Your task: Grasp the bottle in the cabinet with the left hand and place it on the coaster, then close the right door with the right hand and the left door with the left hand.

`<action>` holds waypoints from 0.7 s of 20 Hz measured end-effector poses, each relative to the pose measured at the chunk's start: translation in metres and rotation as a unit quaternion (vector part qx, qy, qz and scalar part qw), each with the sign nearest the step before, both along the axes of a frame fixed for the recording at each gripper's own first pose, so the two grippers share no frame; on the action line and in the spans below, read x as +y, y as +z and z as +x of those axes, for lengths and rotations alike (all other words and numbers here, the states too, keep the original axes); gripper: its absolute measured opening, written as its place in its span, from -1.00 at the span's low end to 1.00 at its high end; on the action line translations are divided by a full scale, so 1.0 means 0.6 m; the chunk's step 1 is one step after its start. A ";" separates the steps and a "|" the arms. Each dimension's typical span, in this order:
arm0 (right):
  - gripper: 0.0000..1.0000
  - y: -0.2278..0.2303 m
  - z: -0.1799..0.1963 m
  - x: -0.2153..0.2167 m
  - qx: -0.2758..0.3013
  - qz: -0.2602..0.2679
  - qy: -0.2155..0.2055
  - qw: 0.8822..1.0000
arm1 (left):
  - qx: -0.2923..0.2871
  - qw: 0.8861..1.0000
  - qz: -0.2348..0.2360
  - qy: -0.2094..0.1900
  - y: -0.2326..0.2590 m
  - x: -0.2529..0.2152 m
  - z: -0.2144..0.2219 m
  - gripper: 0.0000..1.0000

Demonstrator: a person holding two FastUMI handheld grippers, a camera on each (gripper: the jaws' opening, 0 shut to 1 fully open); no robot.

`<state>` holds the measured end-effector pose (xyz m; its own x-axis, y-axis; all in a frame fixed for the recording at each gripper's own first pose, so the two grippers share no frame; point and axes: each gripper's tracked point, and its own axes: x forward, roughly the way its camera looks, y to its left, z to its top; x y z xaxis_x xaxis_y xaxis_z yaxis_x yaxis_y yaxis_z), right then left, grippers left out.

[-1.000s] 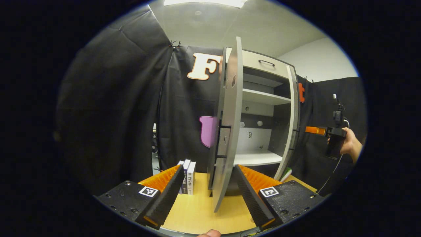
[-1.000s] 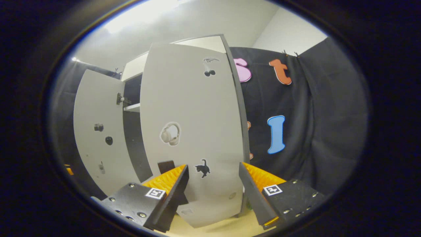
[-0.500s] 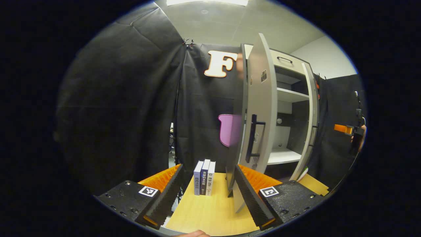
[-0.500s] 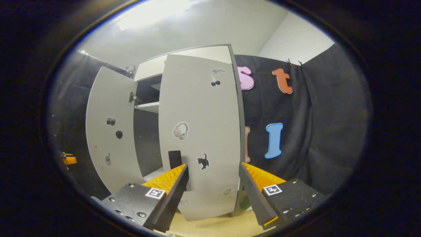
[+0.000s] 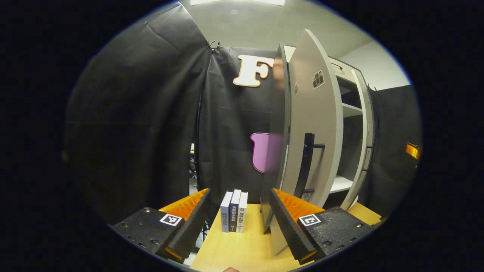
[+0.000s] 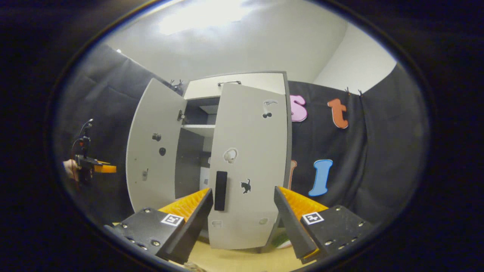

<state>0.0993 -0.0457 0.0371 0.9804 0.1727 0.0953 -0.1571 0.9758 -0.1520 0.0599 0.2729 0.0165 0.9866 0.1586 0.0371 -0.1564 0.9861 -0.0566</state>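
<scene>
Left gripper view: the left gripper (image 5: 238, 223), fingers spread with nothing between them, faces the grey left cabinet door (image 5: 315, 124), partly open beside three upright books (image 5: 234, 216).

Right gripper view: the right gripper (image 6: 244, 223) – also spread, empty – faces the grey, nearly closed right cabinet door (image 6: 249, 166).
</scene>
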 end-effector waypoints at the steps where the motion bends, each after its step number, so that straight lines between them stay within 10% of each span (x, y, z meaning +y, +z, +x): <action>1: 0.96 -0.009 -0.005 -0.006 0.003 -0.001 -0.004 1.000 | 0.000 1.000 -0.001 -0.001 0.002 -0.003 0.015 0.86; 7: 0.96 -0.058 -0.035 -0.031 0.026 0.017 -0.018 0.999 | 0.030 0.997 -0.044 -0.047 -0.014 -0.060 0.082 0.94; 14: 0.96 -0.098 -0.062 -0.084 0.049 0.077 -0.049 0.995 | 0.036 0.999 0.025 -0.025 -0.002 -0.086 0.086 0.94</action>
<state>0.0624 -0.0962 -0.0218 0.9977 0.0658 0.0159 -0.0659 0.9978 0.0108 0.1113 0.2216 0.0153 0.9936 0.1094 -0.0268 -0.1094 0.9940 0.0020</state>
